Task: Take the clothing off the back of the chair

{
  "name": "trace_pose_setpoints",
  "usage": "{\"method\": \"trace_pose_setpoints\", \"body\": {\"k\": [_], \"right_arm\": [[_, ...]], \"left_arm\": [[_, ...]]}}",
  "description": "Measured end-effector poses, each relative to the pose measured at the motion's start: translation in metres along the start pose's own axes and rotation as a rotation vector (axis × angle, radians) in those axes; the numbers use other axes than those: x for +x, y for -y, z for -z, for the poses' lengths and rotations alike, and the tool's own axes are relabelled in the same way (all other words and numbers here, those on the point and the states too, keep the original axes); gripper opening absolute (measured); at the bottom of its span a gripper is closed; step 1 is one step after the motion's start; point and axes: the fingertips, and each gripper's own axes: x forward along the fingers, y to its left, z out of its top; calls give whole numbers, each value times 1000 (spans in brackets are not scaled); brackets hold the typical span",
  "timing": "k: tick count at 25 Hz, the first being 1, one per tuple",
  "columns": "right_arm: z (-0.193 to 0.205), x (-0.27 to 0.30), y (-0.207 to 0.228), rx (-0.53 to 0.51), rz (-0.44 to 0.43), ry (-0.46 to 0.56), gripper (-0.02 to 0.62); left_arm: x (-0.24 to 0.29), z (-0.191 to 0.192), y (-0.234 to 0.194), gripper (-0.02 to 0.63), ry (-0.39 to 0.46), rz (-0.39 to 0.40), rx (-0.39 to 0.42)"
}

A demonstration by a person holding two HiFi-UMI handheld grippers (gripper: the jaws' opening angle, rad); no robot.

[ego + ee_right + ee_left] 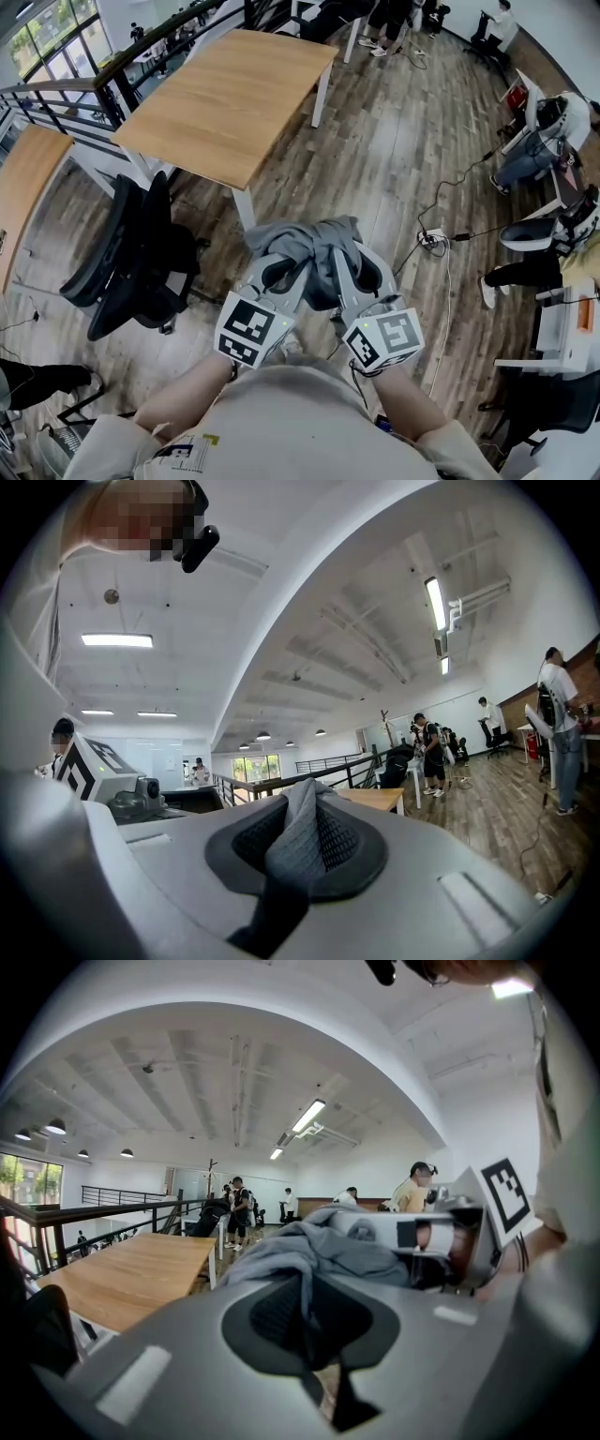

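A crumpled grey garment (314, 246) hangs in the air in front of me, held between both grippers. My left gripper (281, 270) is shut on its left part; in the left gripper view the grey cloth (309, 1255) runs down between the dark pads (272, 1312). My right gripper (354, 267) is shut on the right part, and a fold of the garment (298, 841) is pinched between its pads (342, 841). The black office chair (131, 248) stands to the left, apart from the garment, with its back bare.
A wooden table (234, 94) stands ahead, a second one (23, 187) at far left beside a dark railing (56, 98). A power strip with cables (433, 239) lies on the wood floor. Seated people and white desks (562, 328) fill the right side.
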Motion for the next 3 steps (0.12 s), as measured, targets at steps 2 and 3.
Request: {"method": "trace_pose_setpoints", "body": {"k": [2, 3], "right_arm": [[-3, -2, 2, -3, 0, 1, 40], [-5, -3, 3, -6, 0, 1, 40]], "left_arm": [[1, -3, 3, 23, 4, 2, 3], [1, -4, 4, 23, 6, 3, 5]]}}
